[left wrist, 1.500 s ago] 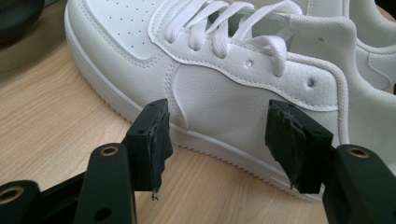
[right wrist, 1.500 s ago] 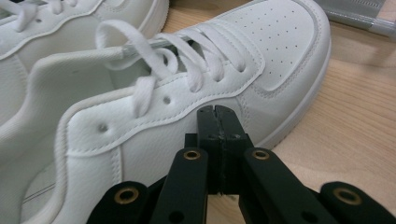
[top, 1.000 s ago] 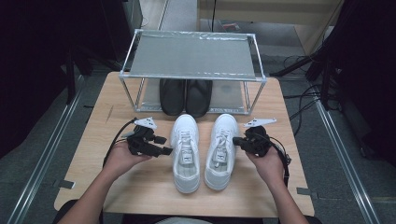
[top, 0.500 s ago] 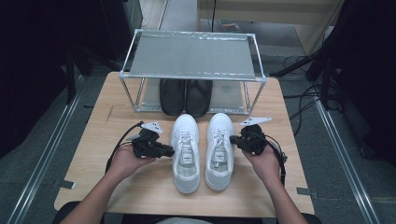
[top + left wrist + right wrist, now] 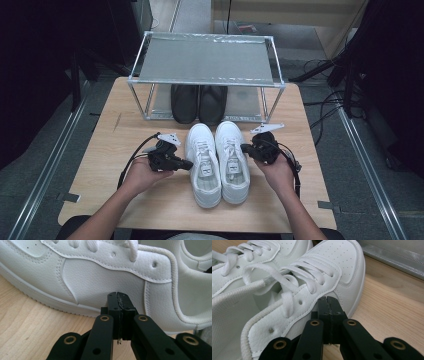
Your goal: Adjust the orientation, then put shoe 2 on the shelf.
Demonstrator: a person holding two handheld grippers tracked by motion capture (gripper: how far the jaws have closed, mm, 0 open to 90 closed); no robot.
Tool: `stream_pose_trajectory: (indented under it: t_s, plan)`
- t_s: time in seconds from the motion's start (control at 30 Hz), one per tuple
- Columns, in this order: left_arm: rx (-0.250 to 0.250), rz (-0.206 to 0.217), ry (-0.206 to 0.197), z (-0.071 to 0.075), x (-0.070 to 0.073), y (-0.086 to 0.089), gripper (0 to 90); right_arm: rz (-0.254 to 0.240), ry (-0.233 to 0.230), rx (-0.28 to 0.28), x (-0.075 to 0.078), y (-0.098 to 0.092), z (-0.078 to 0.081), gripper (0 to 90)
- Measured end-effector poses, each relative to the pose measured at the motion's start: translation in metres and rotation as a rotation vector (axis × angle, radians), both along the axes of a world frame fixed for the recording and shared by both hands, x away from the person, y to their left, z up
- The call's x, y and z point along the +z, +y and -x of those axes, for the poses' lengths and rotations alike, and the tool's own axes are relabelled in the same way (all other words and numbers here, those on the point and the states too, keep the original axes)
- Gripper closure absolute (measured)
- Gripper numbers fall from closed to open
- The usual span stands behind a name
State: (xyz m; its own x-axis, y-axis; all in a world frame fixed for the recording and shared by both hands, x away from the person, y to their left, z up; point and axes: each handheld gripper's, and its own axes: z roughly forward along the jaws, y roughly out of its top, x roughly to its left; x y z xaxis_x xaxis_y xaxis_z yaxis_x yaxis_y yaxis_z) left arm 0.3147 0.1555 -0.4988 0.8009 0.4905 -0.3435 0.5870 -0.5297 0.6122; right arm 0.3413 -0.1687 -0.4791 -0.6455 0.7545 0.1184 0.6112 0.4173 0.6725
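A pair of white lace-up shoes stands side by side mid-table, the left shoe (image 5: 204, 162) and the right shoe (image 5: 232, 157). My left gripper (image 5: 189, 164) points at the left shoe's outer side; its jaws have just been closing, with nothing between them. In the left gripper view the shut tips (image 5: 117, 296) sit right at the white leather side (image 5: 100, 275). My right gripper (image 5: 243, 148) is shut and empty against the right shoe's outer side. In the right gripper view its tips (image 5: 327, 300) rest by the lace eyelets of that shoe (image 5: 332, 262).
A metal-framed rack (image 5: 206, 57) with a grey mesh top stands at the back of the wooden table (image 5: 115, 150). A pair of black shoes (image 5: 199, 102) sits on its lower level, just behind the white pair. Cables trail from both grippers.
My left gripper has slid a little toward the left white shoe and its jaws have gone from wide open to shut. The right gripper has stayed put.
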Motion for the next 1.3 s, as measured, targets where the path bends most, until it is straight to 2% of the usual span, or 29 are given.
stream_pose_trajectory:
  t_s: [0.17,0.27,0.37,0.57,0.6,0.67,0.77,0.9,1.17,1.3]
  plan:
    - [-0.031,-0.001,0.000,0.006,0.000,-0.008,90.0,-0.002,-0.009,-0.009,0.000,-0.001,-0.001,90.0]
    - [-0.081,-0.005,-0.014,0.012,0.000,-0.017,89.8,-0.005,-0.013,-0.023,-0.001,-0.002,-0.003,90.0]
    - [-0.106,-0.009,-0.030,0.017,0.000,-0.025,89.5,-0.015,-0.013,-0.041,-0.001,-0.004,-0.006,90.0]
    - [-0.142,0.005,-0.007,0.016,0.002,-0.023,86.3,-0.033,-0.015,-0.051,0.000,-0.008,-0.007,90.0]
    - [-0.137,0.006,-0.023,0.017,0.003,-0.021,84.3,-0.038,-0.017,-0.046,0.002,-0.010,-0.007,89.2]
    - [-0.141,0.026,-0.038,0.017,0.008,-0.016,82.2,-0.082,-0.006,-0.051,0.005,-0.015,-0.007,87.5]
    - [-0.119,0.053,-0.067,0.017,0.015,-0.005,77.9,-0.138,-0.009,-0.055,0.010,-0.021,-0.004,84.5]
    - [-0.074,0.104,-0.061,0.013,0.020,0.007,68.1,-0.195,-0.018,-0.037,0.017,-0.022,0.004,78.5]
    - [-0.023,0.137,-0.085,0.010,0.024,0.020,55.3,-0.220,-0.031,0.004,0.025,-0.016,0.021,74.2]
    - [-0.013,0.128,-0.091,0.009,0.024,0.023,53.0,-0.217,-0.037,0.026,0.025,-0.013,0.027,72.8]
